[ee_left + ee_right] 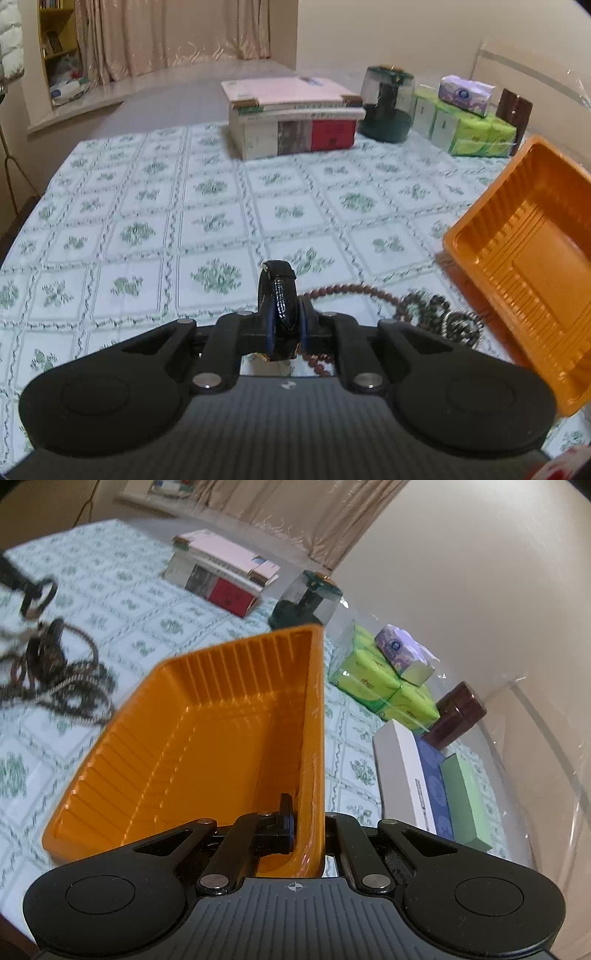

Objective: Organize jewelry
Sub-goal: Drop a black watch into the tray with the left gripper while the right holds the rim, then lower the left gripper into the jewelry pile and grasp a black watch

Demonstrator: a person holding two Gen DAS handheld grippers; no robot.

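From the left wrist view, the left gripper (282, 321) is nearly closed, its blue-edged pads pinching a glossy black band (280, 295) that stands upright as a loop between them, clear of the green-patterned tablecloth (147, 206). Just past the fingers, a string of brown beads (354, 290) lies on the cloth and runs right into a heap of darker beaded bracelets (439, 317). That heap sits just beside the orange plastic tray (524, 266), which is tilted, its near corner raised above the cloth at the right edge of the view. Far across the table are a stack of books (295, 118), a dark green glass-sided jar (388, 103), packs of green tissues (476, 129) with a purple tissue pack (465, 92) on top, and a small brown box (513, 107).

From the right wrist view, the right gripper (306, 823) is fully closed on the orange tray's (192, 738) right wall, one finger inside the tray and the other outside it. The tray is tilted and empty. To its left, blurred, the jewelry heap (62, 679) lies on the cloth, and above it the black band (38, 598) is visible held off the table. To the right of the tray lie a white and blue box (417, 779) and a green box (465, 801).
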